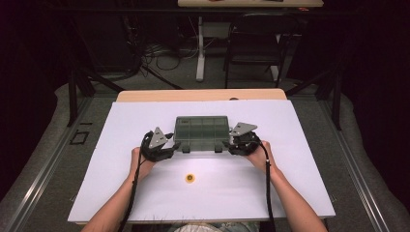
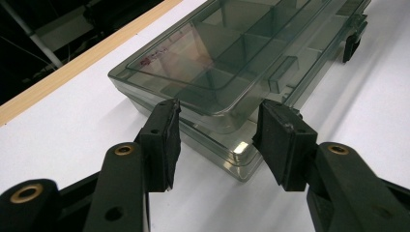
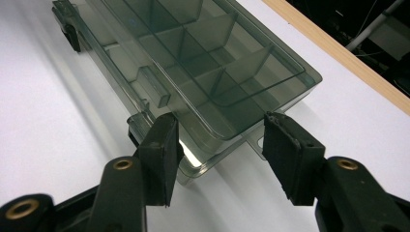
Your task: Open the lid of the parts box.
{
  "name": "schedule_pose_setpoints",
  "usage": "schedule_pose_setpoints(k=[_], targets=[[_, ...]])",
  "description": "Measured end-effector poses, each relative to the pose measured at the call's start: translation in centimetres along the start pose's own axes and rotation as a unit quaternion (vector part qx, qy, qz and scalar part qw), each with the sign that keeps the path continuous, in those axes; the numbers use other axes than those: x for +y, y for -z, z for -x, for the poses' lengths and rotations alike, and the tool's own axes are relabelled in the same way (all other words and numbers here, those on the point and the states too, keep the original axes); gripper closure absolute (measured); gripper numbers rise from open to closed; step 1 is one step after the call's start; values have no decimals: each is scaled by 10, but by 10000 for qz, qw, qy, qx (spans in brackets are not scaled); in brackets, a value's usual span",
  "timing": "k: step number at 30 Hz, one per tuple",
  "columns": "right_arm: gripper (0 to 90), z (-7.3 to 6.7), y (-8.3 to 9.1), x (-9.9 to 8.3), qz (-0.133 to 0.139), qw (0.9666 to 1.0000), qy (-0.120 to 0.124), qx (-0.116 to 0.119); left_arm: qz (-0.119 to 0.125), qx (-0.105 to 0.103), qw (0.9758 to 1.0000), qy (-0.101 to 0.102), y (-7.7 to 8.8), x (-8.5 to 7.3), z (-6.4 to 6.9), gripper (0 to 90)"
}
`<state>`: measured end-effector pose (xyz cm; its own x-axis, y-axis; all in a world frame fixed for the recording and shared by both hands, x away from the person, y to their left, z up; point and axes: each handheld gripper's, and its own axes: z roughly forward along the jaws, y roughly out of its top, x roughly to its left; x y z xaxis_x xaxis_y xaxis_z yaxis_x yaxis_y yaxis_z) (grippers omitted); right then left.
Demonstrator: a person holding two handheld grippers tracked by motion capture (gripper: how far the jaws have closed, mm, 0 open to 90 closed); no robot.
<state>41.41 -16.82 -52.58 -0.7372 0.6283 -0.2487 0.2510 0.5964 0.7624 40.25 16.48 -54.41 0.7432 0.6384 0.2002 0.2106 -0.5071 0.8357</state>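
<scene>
High view: smoky compartment box (image 1: 201,131) sits mid-desk (image 1: 145,193), lid down, latches apparently not yet undone. Left tool (image 1: 170,147) and right tool (image 1: 231,145) each at a near corner, jaws half apart, straddling corner; pad contact unclear, so grip uncertain. Small yellow object (image 1: 190,178) lies nearer the person; identity unclear. Compartment contents hard to read.

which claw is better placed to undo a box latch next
Likely right: the right claw has a pad beside the black latch on the box, while the left claw clamps a box corner.
</scene>
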Motion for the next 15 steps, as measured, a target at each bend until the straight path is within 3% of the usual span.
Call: schedule_pose_setpoints(k=[15], targets=[[513, 0, 3, 1, 119, 9999, 1, -103, 220, 96, 9997, 70, 1, 1, 0, 525]])
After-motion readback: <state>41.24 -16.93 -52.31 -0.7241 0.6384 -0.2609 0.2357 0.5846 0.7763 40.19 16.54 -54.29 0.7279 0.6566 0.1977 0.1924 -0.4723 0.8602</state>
